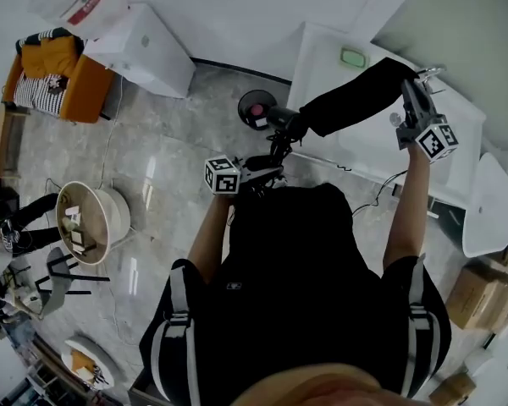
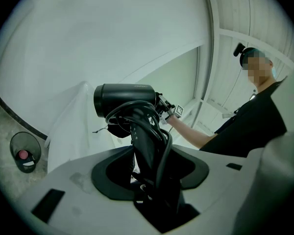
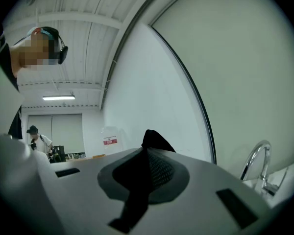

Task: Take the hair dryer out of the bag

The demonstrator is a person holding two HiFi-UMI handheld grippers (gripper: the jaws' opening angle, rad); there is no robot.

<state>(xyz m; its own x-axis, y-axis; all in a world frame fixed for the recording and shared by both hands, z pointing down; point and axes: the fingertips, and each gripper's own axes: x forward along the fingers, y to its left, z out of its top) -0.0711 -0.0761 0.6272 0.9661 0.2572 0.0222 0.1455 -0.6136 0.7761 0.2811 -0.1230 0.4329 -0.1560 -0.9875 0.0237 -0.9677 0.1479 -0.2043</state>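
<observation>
Closest, the person's black shirt (image 1: 305, 269) fills six o'clock, the long black bag (image 1: 356, 100) slants toward one o'clock, pinched in the closed fingers of the right gripper (image 1: 409, 90), and the hair dryer (image 1: 281, 120) at twelve o'clock is clamped by its handle in the fingers of the left gripper (image 1: 271, 169).

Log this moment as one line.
left gripper: shut on hair dryer handle | right gripper: shut on black bag, held high | barrel uncovered

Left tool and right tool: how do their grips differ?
The left tool clamps the black hair dryer by its cord-wrapped handle; the right tool pinches the black fabric bag. The left tool is near the person's torso, the right tool over the white counter. Both are shut.
</observation>
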